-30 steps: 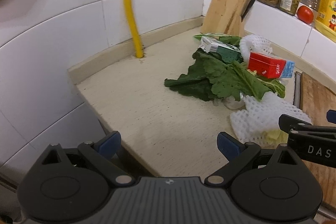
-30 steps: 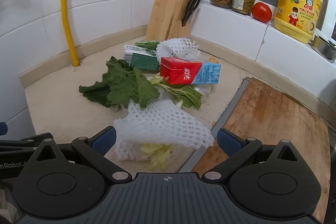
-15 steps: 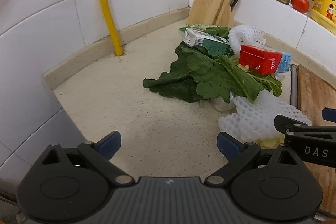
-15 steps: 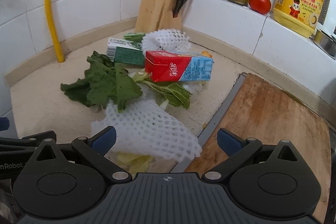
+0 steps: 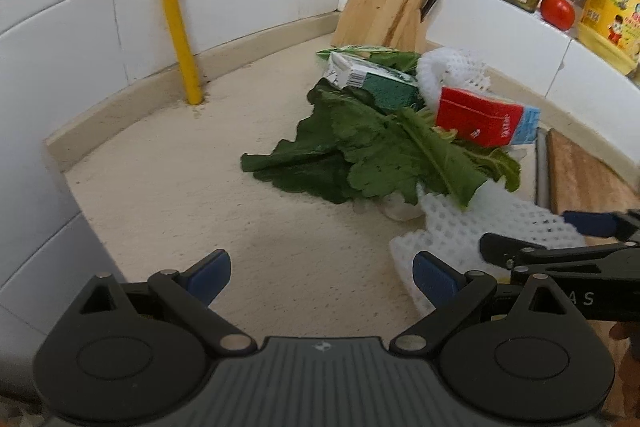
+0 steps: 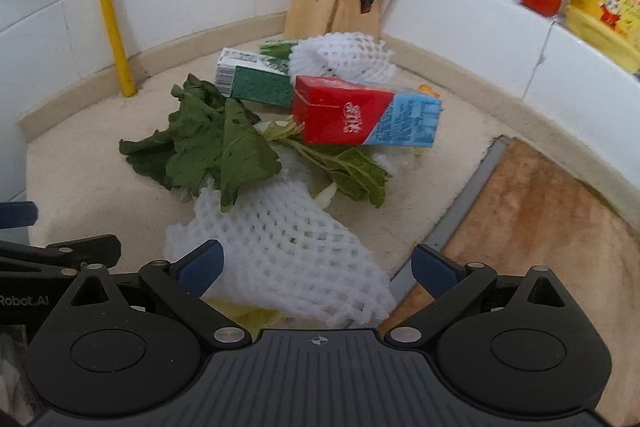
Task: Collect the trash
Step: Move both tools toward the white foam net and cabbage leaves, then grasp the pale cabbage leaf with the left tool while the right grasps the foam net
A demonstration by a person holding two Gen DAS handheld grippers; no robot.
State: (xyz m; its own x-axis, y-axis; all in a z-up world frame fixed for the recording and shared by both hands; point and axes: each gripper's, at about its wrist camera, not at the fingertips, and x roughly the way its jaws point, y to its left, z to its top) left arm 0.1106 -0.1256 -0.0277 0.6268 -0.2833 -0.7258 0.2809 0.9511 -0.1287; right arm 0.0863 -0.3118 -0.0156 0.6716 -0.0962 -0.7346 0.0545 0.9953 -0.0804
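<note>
Approaching the trash pile on the worktop [image 6: 460,131], nothing collected yet. Hovering with the right tool [image 6: 316,269] spread wide and empty, its fingers straddling the near white foam net [image 6: 276,251], which is lying just beside the wooden cutting board [image 6: 540,211]. Holding the left tool [image 5: 320,273] equally released over bare worktop, left of the pile. Beyond the net: leafy greens [image 6: 212,151], a red carton [image 6: 360,117], a green carton [image 6: 256,81]. Probably calling next for lowering around the net and closing gently, soft foam squashing easily.

white foam mesh sleeve [image 6: 280,251] between wide-apart right gripper [image 6: 318,267] fingers, red-and-blue drink carton [image 6: 364,113] on dark green leaves [image 6: 208,151] beyond
</note>
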